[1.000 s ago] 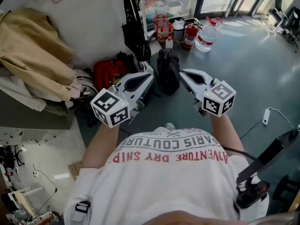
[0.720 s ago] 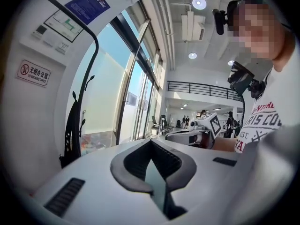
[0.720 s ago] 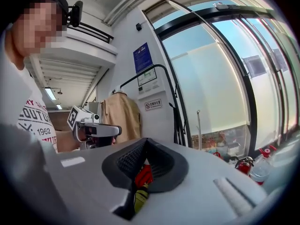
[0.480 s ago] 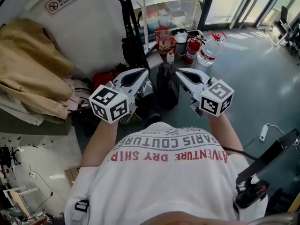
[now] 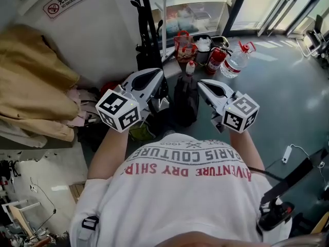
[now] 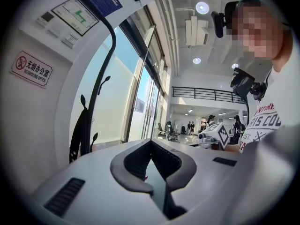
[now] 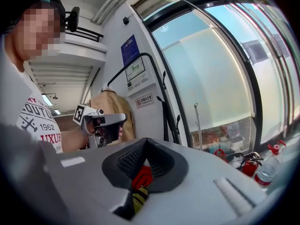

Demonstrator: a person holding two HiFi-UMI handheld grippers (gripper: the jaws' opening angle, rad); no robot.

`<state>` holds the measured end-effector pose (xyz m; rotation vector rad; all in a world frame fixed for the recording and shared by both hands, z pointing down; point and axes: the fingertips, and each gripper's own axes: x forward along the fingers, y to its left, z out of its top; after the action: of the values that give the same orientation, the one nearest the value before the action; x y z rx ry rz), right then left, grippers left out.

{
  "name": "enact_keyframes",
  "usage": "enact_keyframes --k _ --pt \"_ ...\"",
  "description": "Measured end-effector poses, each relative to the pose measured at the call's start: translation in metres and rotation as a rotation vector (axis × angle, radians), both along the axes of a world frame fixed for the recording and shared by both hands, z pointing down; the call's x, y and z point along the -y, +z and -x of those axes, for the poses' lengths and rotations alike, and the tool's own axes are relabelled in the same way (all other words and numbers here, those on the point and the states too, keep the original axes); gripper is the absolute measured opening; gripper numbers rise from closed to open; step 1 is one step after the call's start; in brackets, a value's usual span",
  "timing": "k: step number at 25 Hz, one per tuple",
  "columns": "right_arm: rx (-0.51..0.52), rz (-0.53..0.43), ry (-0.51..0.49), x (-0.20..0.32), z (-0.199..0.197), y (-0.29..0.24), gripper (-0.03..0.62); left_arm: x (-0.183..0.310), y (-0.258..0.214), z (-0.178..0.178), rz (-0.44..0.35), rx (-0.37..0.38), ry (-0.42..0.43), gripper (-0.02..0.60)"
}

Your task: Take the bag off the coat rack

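Rack (image 5: pixel 144 14): black pole against the white wall, with upturned hooks (image 6: pixel 84 101).
Bag (image 5: pixel 149 56): dark, hangs low on the rack, just ahead of the left gripper. Its strap, and the hook that bears it, cannot be made out.
Backpack (image 5: pixel 186 101): black, stands between the two grippers in the head view, apparently on the floor and not on the rack.

Left gripper (image 5: pixel 157 72): jaws together, nothing in them.
Right gripper (image 5: pixel 202 83): jaws also look closed and empty. The red and yellow showing through its slot is clutter beyond, not a held thing.
Both grippers sit side by side, roughly level, short of the rack.

Risks, as judged from here:
- Closed jaws meeting the strap would only shove the bag and set it swinging. They need to open before contact.
- The hooks turn upward, so a straight pull back would likely snag the strap and drag the rack. The pole looks slim and might tip toward the person. Lift first, then draw away.
- Wrong target: the backpack is nearer to hand than the hung bag.
- With the strap hidden, a pinch may land on loose fabric and slip.
- The floor at the base is crowded with an extinguisher (image 5: pixel 216 60) and a jug (image 5: pixel 237 60). A dropped or swinging bag could knock them over.
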<state>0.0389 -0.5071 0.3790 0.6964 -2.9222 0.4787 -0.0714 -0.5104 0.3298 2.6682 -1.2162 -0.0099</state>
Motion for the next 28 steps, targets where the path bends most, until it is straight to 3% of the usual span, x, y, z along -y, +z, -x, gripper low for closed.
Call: enact_keyframes --k 5,12,18,23,28 --pt "-0.007 0.034 0.016 0.028 -0.002 0.018 0.002 0.058 -0.006 0.026 -0.025 0.018 -0.043 0.016" --pt "-0.026 0.09 0.043 0.064 -0.004 0.042 0.002 0.157 0.024 0.084 0.005 0.126 -0.22 0.15" --pt "-0.037 0.126 0.034 0.077 -0.005 0.055 0.002 0.209 0.067 0.095 0.118 0.206 -0.241 0.153" --pt "-0.047 0.137 0.004 0.079 0.006 0.066 0.002 0.229 0.083 0.102 0.159 0.192 -0.252 0.153" --pt "-0.04 0.154 0.045 0.091 0.003 0.07 0.002 0.239 0.088 0.101 0.166 0.184 -0.235 0.152"
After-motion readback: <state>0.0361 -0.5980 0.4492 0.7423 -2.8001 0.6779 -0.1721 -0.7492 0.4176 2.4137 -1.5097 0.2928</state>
